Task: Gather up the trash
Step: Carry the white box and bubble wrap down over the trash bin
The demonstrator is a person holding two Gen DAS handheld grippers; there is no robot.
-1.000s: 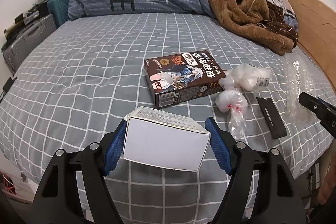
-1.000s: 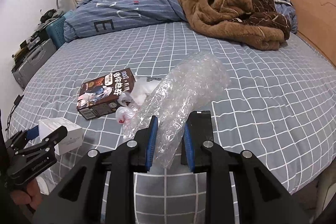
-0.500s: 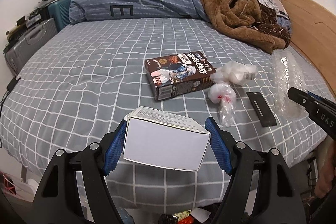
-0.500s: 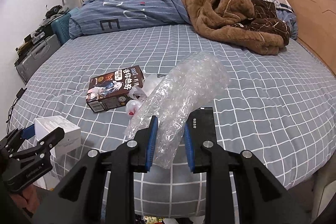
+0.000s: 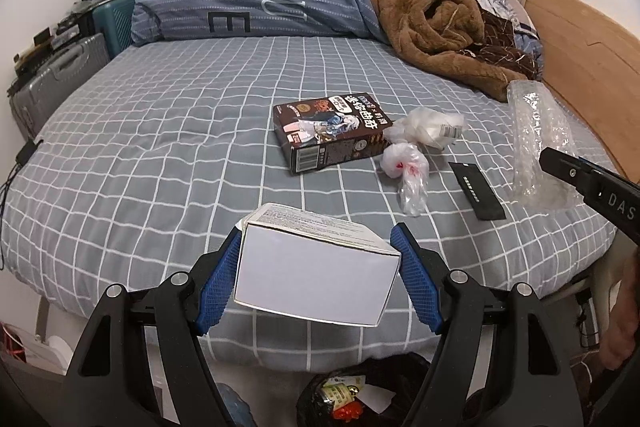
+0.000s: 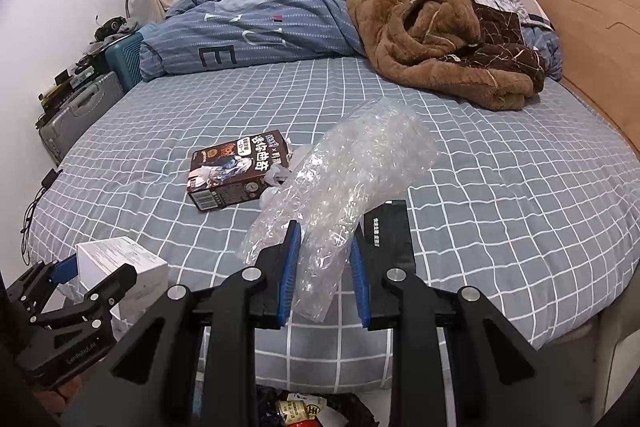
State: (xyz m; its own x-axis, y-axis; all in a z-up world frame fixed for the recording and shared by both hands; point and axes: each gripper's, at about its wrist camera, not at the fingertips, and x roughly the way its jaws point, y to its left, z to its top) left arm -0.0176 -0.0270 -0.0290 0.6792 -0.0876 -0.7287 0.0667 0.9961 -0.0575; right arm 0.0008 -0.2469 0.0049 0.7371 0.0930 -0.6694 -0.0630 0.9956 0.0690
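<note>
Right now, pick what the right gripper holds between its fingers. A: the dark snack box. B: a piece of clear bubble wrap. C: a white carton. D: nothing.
B: the right gripper has its blue fingers clamped on the clear bubble wrap, lifted off the bed.

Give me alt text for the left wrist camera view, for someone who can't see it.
The left gripper is shut on a white box above the near edge of a bed with a grey checked sheet. On the bed lie a dark snack box, two crumpled plastic bags and a flat black packet; at right, the right gripper holds bubble wrap.
</note>
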